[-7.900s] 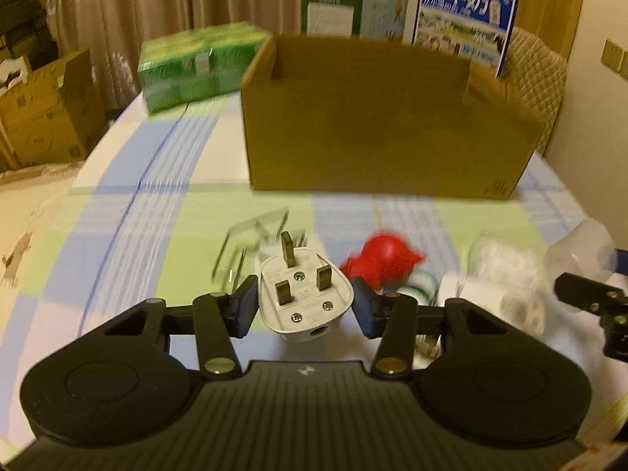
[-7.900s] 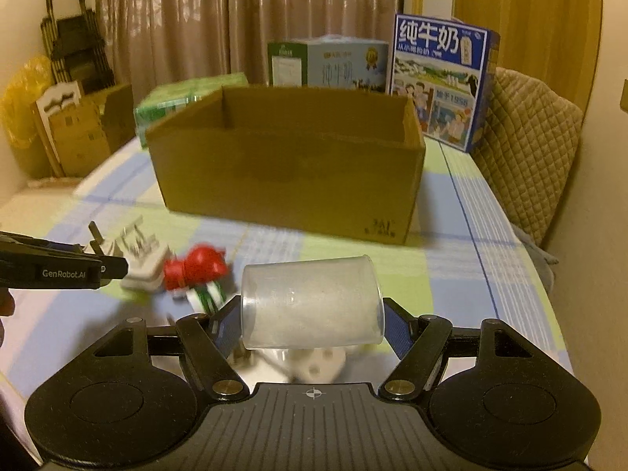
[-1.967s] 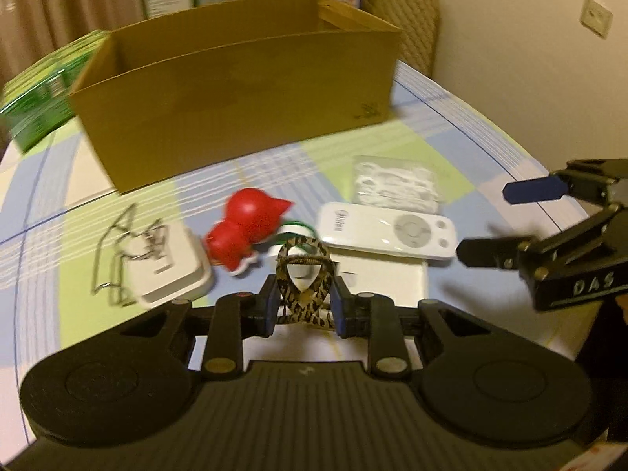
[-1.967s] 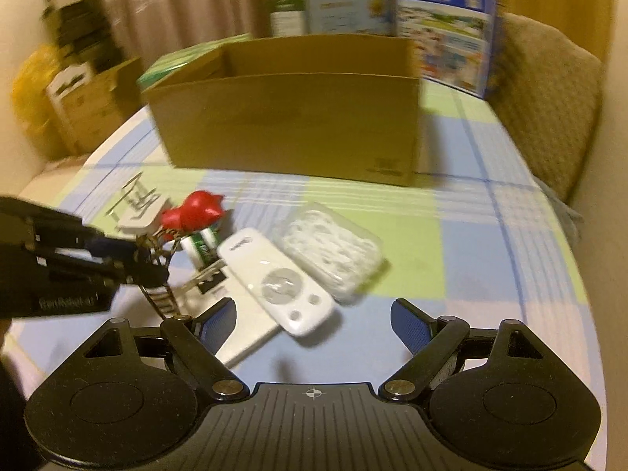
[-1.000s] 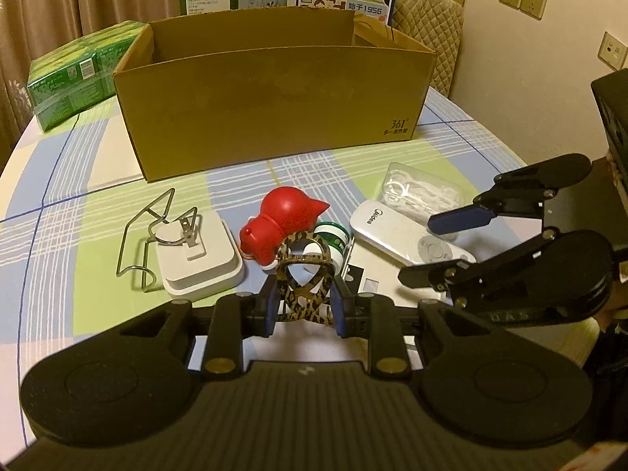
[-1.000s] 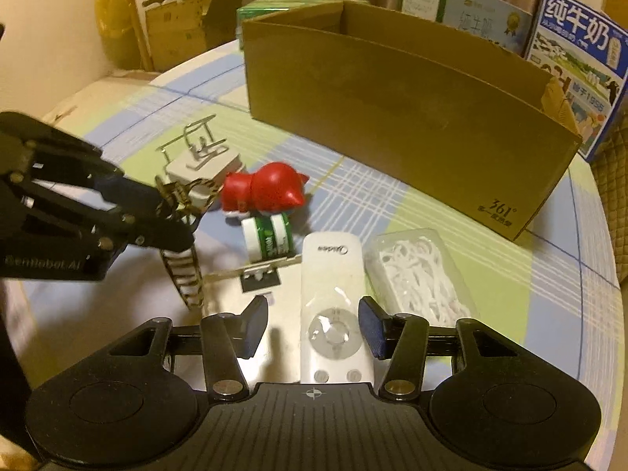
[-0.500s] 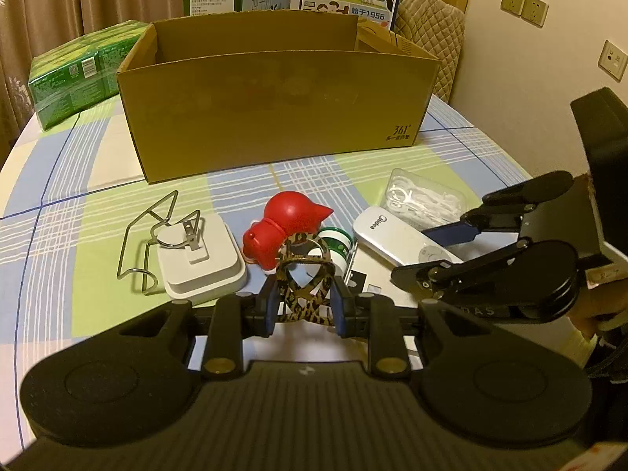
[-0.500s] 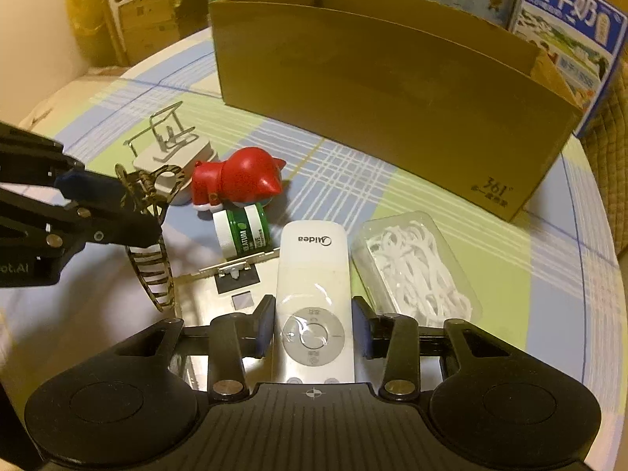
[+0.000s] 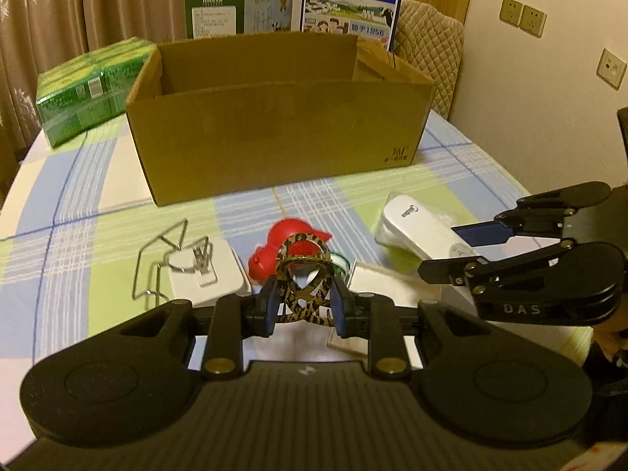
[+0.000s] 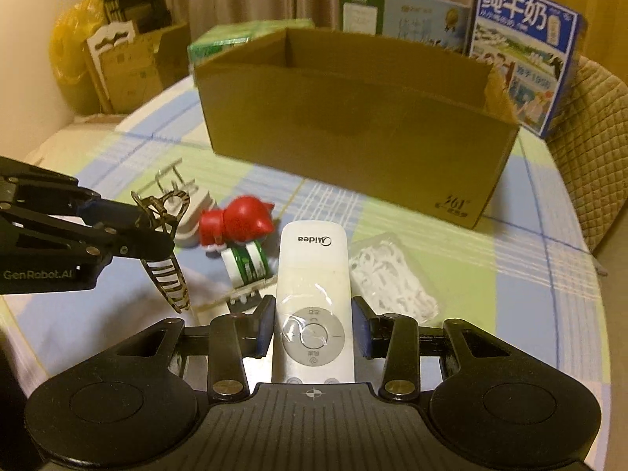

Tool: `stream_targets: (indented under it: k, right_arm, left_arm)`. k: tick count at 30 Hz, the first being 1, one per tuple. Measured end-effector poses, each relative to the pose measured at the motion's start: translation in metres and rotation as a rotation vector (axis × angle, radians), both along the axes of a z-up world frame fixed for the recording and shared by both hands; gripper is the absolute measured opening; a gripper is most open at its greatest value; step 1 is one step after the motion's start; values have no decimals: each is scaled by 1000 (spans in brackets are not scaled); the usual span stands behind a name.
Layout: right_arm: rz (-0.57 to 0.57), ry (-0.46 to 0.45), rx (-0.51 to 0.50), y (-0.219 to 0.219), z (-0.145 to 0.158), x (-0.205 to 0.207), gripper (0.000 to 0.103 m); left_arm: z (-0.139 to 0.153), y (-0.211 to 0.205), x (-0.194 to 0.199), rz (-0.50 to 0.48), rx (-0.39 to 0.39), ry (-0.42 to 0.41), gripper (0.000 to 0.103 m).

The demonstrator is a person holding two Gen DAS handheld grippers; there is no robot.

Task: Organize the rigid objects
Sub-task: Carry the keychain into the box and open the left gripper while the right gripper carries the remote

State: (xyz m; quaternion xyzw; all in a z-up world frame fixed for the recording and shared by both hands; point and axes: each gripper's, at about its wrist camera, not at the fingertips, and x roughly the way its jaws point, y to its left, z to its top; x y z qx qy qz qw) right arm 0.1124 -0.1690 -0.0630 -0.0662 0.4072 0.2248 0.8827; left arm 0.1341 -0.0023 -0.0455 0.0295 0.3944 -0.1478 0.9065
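Jaws of the left gripper (image 9: 302, 304) are clamped narrow on a leopard-print hair claw (image 9: 304, 274), which stands upright between the 2 blue pads with its looped top above them; in the right wrist view its toothed end (image 10: 167, 278) hangs below that gripper (image 10: 147, 231), off the checked tablecloth (image 9: 78, 212). Just beyond it on the cloth lie, from left to right, a white base with a wire clip (image 9: 196, 271), a red toy (image 9: 282, 243) and a green-and-white roll (image 10: 247, 261). Right of these, the right gripper (image 10: 313, 331) has its jaws pressed against both long edges of a white Midea remote (image 10: 312, 282), the button end between the pads and the logo end pointing toward the cardboard box (image 10: 353, 125). From the left wrist view the remote (image 9: 422, 231) looks tilted, its logo end nearer the cloth. Just beside it on the right lies a clear case of white picks (image 10: 392, 278). The open box stands behind everything, well apart from both grippers, with milk cartons (image 10: 522, 47) behind it.
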Motion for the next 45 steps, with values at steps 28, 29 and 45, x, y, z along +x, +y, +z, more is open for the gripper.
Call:
stream_targets:
  k: [28,29,45]
  right_arm:
    - [-104,-79,83,-9,92,59,38]
    - [-110,-86,83,-10,95,64,38]
    - [-204,-122,75,-31,118,167,38]
  left_arm:
    - [82,16,61,34,-15,-86,23]
    - [83,17,65,35,-11,-88,23]
    - [106,25,168,102,-1,-105,23]
